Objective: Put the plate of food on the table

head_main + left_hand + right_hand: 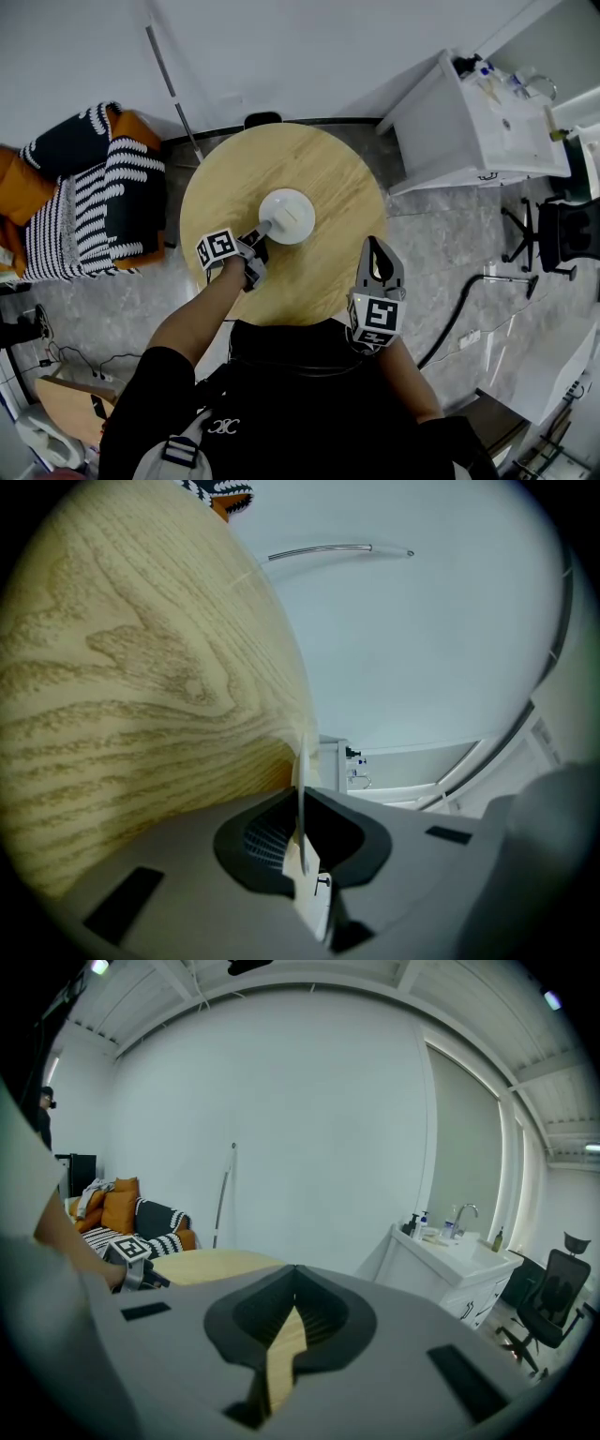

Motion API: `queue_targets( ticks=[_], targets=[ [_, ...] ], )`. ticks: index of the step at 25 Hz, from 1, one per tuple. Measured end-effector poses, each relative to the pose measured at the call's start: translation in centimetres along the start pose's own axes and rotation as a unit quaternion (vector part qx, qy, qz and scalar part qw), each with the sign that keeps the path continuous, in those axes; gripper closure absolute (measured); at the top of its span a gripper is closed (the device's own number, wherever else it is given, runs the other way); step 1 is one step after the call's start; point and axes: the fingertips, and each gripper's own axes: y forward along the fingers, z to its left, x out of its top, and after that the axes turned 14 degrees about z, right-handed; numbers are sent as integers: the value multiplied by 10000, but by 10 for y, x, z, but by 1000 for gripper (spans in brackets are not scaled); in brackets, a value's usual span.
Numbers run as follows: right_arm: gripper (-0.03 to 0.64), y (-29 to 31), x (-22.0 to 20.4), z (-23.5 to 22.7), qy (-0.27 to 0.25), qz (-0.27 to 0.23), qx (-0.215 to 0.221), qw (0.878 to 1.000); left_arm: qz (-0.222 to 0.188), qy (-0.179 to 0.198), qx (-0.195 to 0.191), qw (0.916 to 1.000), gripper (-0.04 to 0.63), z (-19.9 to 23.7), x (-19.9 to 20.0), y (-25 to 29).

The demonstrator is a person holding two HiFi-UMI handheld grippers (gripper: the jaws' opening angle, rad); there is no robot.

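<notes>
A home-like studio room is indicated by a sofa, round wooden surface, sink cabinet and office chair.

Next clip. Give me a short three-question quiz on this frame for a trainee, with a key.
1. Multiple choice: What is the left gripper shut on?
A) the rim of the white plate
B) the table's edge
C) nothing
2. True or false: The right gripper also holds the plate.
3. Fill in: The round table under the plate is made of ___.

Key
1. A. The left gripper view shows the thin rim edge-on between its jaws.
2. False. Its jaws are together with nothing between them, and it is near the table's near edge, apart from the plate.
3. wood
</notes>
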Motion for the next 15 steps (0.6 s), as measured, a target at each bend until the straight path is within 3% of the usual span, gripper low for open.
queue_targets(
  ticks=[6,15],
  targets=[
    [609,1,0,3,-7,19,19,10000,-18,-81,-14,10000,575,1,2,0],
    [609,4,4,8,7,-8,52,10000,-115,-630,370,9973,575,11,4,-1]
  ],
)
